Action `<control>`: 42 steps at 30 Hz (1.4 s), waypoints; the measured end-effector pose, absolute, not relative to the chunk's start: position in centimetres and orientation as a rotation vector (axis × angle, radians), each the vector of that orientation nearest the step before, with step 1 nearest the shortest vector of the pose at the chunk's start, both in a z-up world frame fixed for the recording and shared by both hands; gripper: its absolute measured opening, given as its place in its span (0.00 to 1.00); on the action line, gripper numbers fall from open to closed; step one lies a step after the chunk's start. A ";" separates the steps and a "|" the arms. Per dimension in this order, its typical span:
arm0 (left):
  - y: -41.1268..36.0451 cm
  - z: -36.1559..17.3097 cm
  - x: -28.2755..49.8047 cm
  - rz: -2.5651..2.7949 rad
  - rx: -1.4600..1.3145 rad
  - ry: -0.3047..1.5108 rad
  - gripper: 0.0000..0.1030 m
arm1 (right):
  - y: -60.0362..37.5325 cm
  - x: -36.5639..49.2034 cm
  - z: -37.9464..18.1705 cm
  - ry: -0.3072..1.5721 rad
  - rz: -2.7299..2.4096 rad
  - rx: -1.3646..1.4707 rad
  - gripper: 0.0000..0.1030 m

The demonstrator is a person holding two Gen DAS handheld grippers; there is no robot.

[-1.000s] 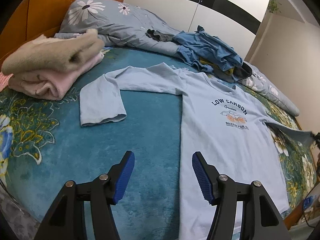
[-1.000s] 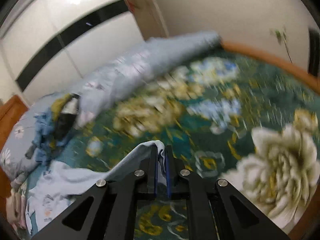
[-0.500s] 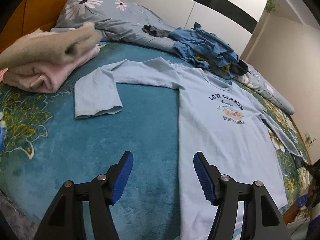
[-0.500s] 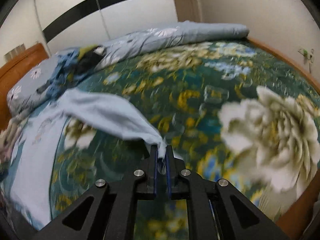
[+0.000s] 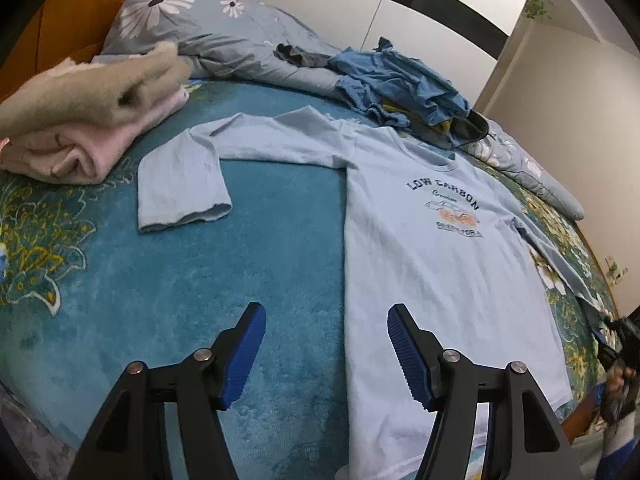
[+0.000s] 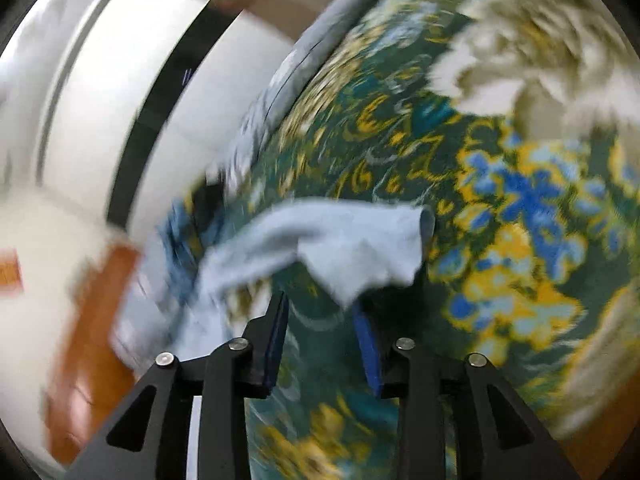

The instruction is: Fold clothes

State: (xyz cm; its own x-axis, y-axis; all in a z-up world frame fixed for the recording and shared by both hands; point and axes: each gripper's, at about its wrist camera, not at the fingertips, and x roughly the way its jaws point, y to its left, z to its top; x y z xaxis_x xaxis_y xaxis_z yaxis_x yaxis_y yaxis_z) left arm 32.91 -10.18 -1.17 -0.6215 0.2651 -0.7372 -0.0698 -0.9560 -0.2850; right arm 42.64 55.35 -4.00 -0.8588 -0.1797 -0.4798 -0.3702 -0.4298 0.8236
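Pale blue cotton made up the long-sleeved shirt (image 5: pixel 436 264), which we saw spread face up on the teal floral bedspread (image 5: pixel 168 288), its printed chest lettering readable and its collar pointing toward the pillows. One sleeve (image 5: pixel 180 184) lay bent back on itself toward the foot of the bed, just beside a folded pink and beige blanket pile (image 5: pixel 80 120); the other sleeve ran out along the far side of the bed. Behind the collar a heap of blue clothes (image 5: pixel 400 84) sat against the grey flowered pillow (image 5: pixel 192 28). We held the left gripper (image 5: pixel 324 348) above the shirt's lower edge with its blue pads spread wide and nothing between them, one pad over the bedspread and the other over the shirt's hem area. Through the right wrist camera, which was heavily blurred, we found the right gripper (image 6: pixel 320 340) with its jaws parted and the cuff end of the sleeve (image 6: pixel 360 248) lying loose just ahead of its fingertips on the flowered cover; whether the cloth touched a pad (image 6: pixel 366 344) we could not tell
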 end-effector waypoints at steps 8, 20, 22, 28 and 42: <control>-10.9 -1.6 32.3 2.667 -1.288 -0.363 0.66 | 57.3 44.2 -5.3 1.830 2.220 -0.641 0.37; -11.4 -1.8 31.8 2.684 -1.313 -0.354 0.66 | 58.1 40.8 4.5 1.402 2.621 -0.470 0.06; -11.8 -2.0 31.8 2.692 -1.323 -0.358 0.66 | 57.7 40.1 6.0 1.181 2.714 -0.499 0.06; -12.9 -2.6 31.6 2.705 -1.351 -0.392 0.66 | 59.7 37.5 0.6 1.018 2.518 -0.859 0.06; -16.3 -2.0 26.9 2.812 -1.377 -0.068 0.66 | 59.6 37.1 0.0 0.748 2.383 -1.037 0.29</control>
